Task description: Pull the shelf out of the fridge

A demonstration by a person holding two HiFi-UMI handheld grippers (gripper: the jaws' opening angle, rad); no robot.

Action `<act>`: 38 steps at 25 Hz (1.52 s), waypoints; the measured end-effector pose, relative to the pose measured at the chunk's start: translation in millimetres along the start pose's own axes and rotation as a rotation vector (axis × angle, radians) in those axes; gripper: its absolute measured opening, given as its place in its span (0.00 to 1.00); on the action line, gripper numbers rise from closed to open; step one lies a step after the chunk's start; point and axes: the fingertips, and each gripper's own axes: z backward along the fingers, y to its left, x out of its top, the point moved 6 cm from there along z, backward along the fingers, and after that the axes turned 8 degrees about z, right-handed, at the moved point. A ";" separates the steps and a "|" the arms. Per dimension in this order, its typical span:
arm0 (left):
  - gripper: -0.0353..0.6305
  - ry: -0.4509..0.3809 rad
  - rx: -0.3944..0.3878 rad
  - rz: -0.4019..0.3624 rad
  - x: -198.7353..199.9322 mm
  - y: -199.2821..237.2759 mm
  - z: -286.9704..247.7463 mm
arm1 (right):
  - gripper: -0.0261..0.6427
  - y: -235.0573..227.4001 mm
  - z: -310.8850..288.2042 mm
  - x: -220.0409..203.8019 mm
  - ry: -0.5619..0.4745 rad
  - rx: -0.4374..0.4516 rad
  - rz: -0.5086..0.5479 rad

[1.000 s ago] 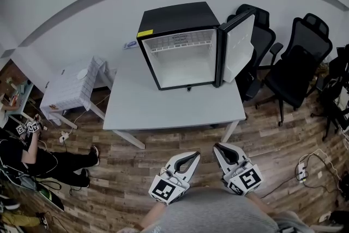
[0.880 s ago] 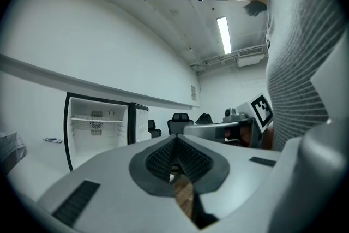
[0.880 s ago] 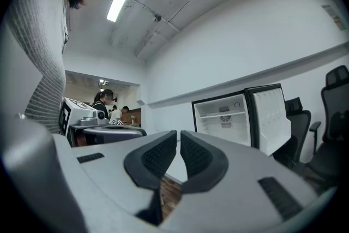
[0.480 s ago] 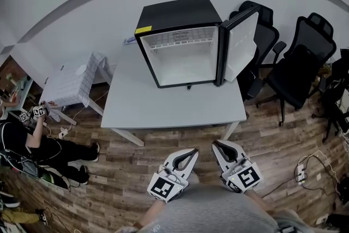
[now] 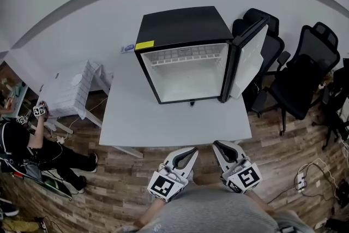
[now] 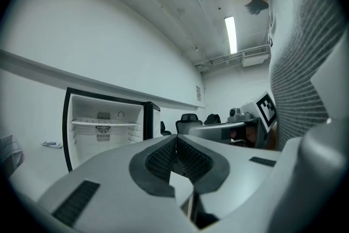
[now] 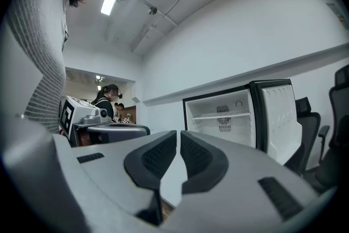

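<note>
A black mini fridge (image 5: 180,52) stands on a white table (image 5: 174,117), its door (image 5: 250,60) swung open to the right. Inside, a white shelf (image 5: 188,57) sits near the top; it also shows in the left gripper view as the shelf (image 6: 103,123) and in the right gripper view as the shelf (image 7: 221,115). My left gripper (image 5: 191,154) and right gripper (image 5: 220,149) are held close to my body, short of the table's near edge. Both are shut with nothing between the pads.
Black office chairs (image 5: 305,71) stand right of the fridge. A low white stool-like table (image 5: 68,93) sits at the left. A person (image 5: 32,142) crouches on the wooden floor at far left. Cables and a power strip (image 5: 302,172) lie on the floor at right.
The view has moved closer to the table; the fridge looks larger and nearer. Both grippers keep their place by my body and stay shut.
</note>
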 end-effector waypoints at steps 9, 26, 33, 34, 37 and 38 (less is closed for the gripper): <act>0.07 0.032 -0.020 -0.030 9.6 81.8 -28.5 | 0.06 -29.5 -78.1 2.4 0.005 -0.023 0.005; 0.07 0.024 -0.076 -0.036 15.7 168.8 -57.1 | 0.06 -56.2 -156.0 -4.8 0.001 -0.080 0.013; 0.07 0.042 -0.075 -0.011 10.3 179.4 -68.6 | 0.06 -68.3 -165.0 -12.7 0.031 -0.097 0.035; 0.07 0.049 -0.069 0.014 8.4 181.5 -69.8 | 0.06 -71.3 -166.3 -14.0 0.038 -0.101 0.039; 0.07 0.072 -0.040 0.115 0.8 190.0 -73.6 | 0.06 -81.1 -171.9 -12.7 0.061 -0.099 0.057; 0.07 0.065 -0.028 0.148 0.8 192.7 -76.3 | 0.06 -84.1 -173.7 -11.6 0.086 -0.091 0.070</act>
